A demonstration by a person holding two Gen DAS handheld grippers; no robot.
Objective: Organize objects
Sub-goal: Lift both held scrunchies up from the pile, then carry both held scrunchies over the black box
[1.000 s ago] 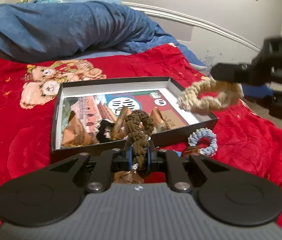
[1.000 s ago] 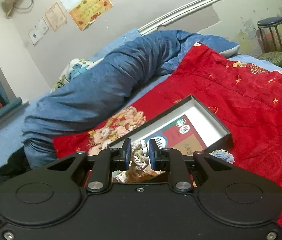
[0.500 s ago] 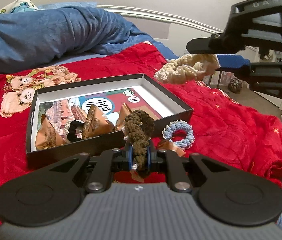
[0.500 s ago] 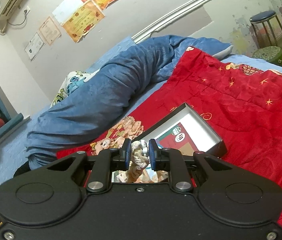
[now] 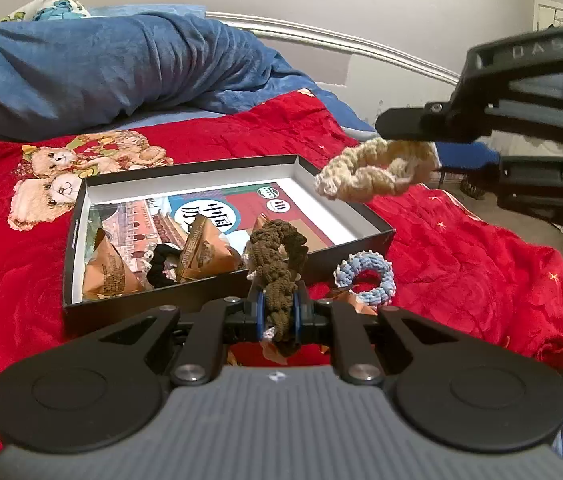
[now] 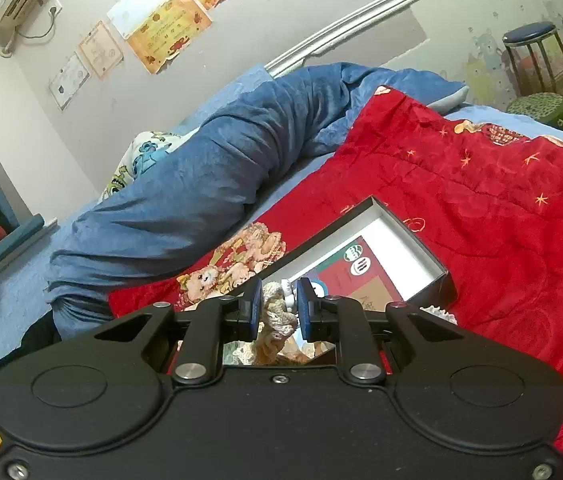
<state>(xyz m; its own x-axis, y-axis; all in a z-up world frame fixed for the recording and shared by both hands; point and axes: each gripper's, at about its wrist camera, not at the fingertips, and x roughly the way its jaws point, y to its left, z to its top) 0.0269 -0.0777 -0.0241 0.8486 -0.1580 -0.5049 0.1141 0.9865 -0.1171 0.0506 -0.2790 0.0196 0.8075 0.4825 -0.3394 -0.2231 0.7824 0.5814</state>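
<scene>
The left gripper [image 5: 278, 313] was clenched on a brown scrunchie [image 5: 279, 264]. Just beyond, a blue scrunchie [image 5: 365, 278] lay on the red blanket [image 5: 461, 264] beside the box [image 5: 365, 246]. Farther off, the right gripper [image 6: 278, 309] gripped a cream scrunchie [image 5: 373, 170] above the box's far corner.

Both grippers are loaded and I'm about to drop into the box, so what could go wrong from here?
1. The cream crocheted scrunchie in the right gripper hangs by the black cardboard box's far corner; released there, it could land outside on the red blanket.
2. The brown crocheted scrunchie may snag the left gripper's pads on release.
</scene>
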